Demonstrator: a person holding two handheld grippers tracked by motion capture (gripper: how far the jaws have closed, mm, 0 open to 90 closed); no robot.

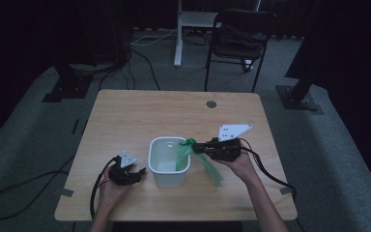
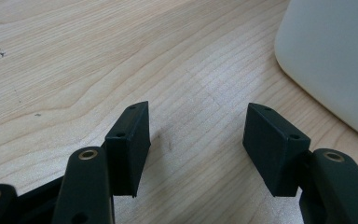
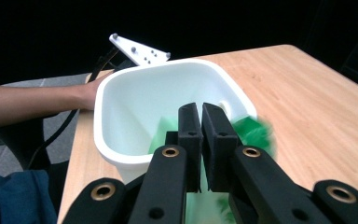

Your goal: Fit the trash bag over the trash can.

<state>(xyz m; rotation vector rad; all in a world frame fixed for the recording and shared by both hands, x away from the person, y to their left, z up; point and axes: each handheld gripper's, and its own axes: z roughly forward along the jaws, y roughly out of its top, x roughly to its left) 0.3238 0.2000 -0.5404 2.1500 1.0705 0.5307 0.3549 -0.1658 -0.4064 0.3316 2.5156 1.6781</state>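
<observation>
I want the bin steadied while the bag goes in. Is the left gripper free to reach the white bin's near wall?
Probably yes: the left gripper rests open on the table beside the white bin, with bare wood between them.

I'm working in what looks like a dim lab or recording studio: a bare wooden table (image 1: 174,111) stands on grey carpet (image 1: 38,140), ringed by dark curtains, with stand bases (image 1: 299,99), loose cables (image 1: 140,53) and a black folding chair (image 1: 239,41) behind it.
</observation>
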